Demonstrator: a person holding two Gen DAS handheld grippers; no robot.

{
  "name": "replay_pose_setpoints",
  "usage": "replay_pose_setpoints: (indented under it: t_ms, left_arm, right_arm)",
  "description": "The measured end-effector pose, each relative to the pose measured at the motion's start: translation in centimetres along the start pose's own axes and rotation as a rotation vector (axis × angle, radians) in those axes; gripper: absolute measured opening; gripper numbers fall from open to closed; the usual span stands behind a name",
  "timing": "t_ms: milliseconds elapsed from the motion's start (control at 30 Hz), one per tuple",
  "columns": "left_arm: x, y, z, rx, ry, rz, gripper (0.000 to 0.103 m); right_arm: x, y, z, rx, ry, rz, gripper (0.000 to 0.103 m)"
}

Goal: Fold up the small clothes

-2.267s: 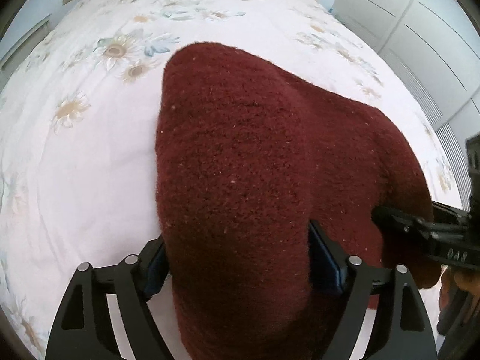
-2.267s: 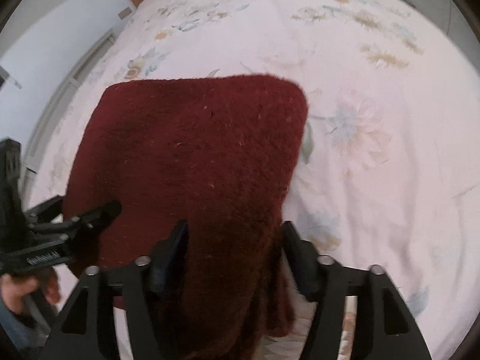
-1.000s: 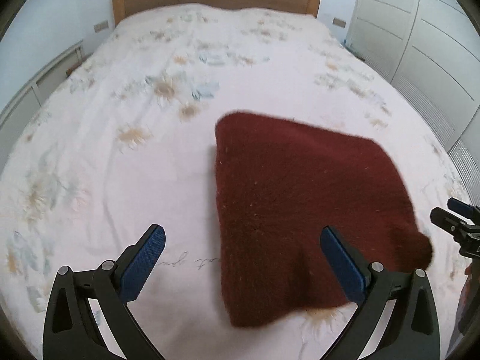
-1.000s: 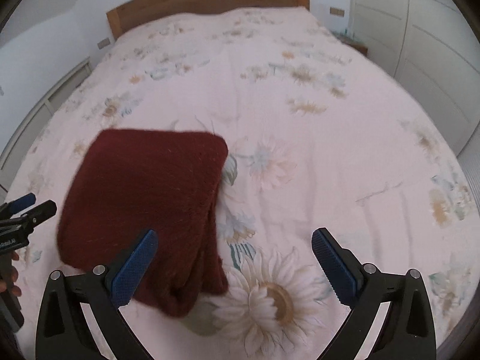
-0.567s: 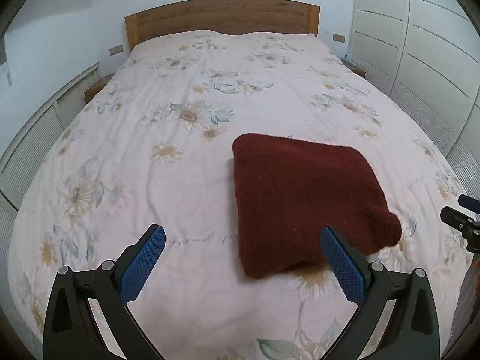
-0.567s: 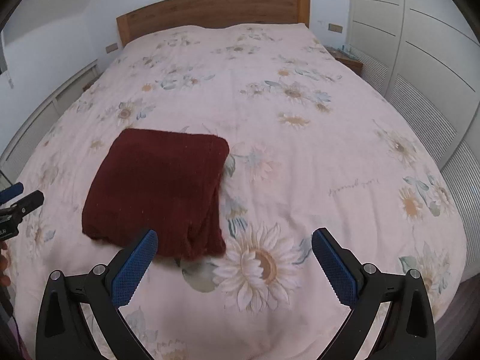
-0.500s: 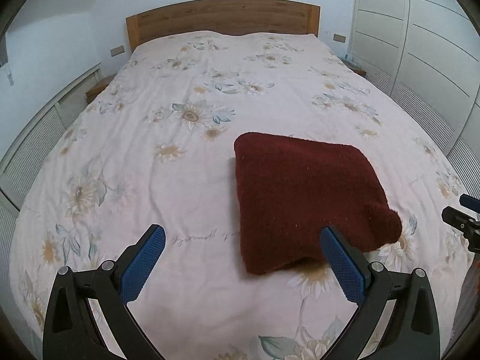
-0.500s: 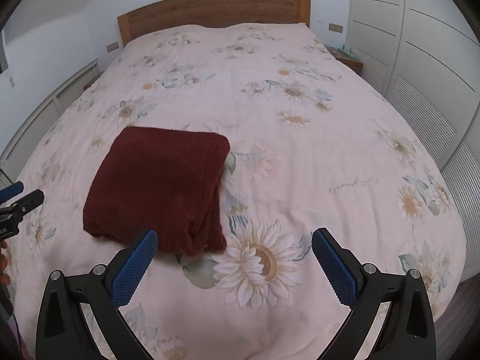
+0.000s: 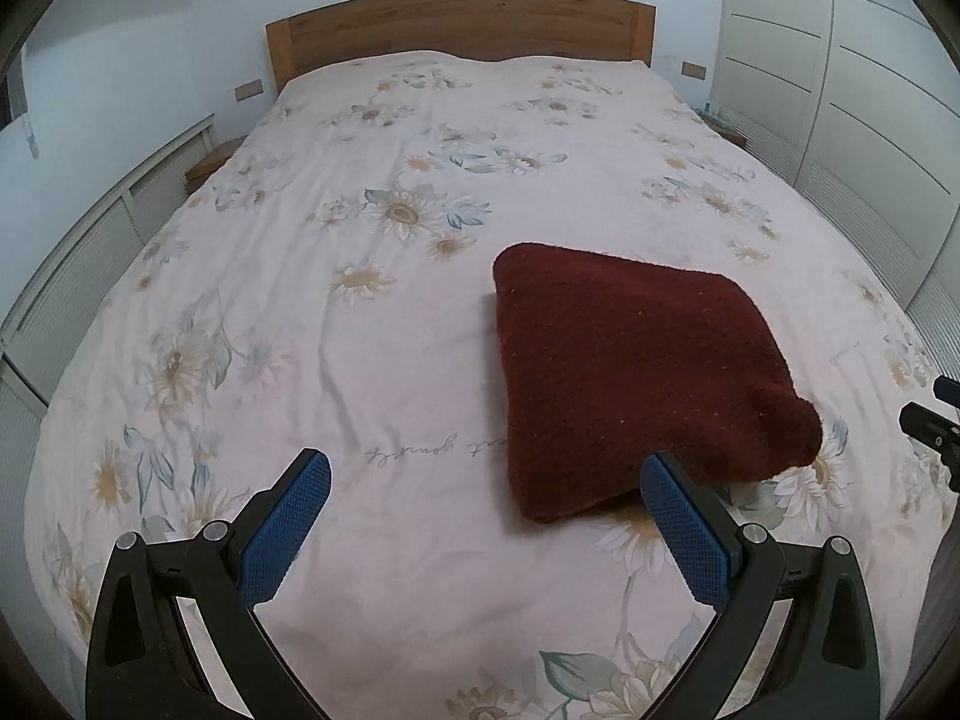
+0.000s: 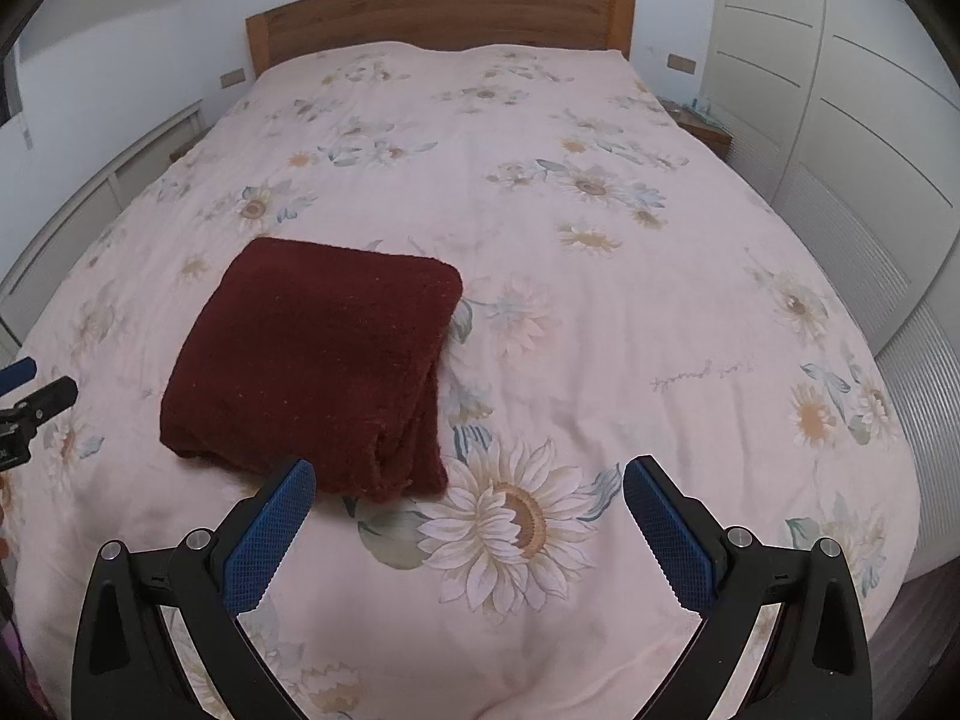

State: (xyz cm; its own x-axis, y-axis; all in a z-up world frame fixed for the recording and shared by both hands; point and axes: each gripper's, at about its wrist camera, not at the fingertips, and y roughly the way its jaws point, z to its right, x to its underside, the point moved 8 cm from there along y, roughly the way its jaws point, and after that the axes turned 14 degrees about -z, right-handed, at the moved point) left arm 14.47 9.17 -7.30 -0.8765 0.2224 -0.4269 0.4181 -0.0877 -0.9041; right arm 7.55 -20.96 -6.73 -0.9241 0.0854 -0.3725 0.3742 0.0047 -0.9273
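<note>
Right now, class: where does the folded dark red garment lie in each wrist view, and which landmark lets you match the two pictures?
Left wrist view: the folded dark red garment lies right of centre on the floral bedspread.
Right wrist view: the garment lies left of centre.
Shared landmark: the wooden headboard, top centre in both.

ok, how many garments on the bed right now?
1. A folded dark red knit garment lies on the floral bedspread, toward the near end of the bed, ahead of both open hand-held grippers. No other clothing shows; the nearest bed edge is out of frame.
</note>
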Motion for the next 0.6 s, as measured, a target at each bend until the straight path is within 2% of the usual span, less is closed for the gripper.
replay_pose_setpoints:
  t_ms: [600]
  left_arm:
    - [0.24,0.33,-0.45,0.002,-0.011,-0.013,0.102]
  right_arm:
    - [-0.29,-0.43,-0.09,-0.01,-0.004,-0.004,0.102]
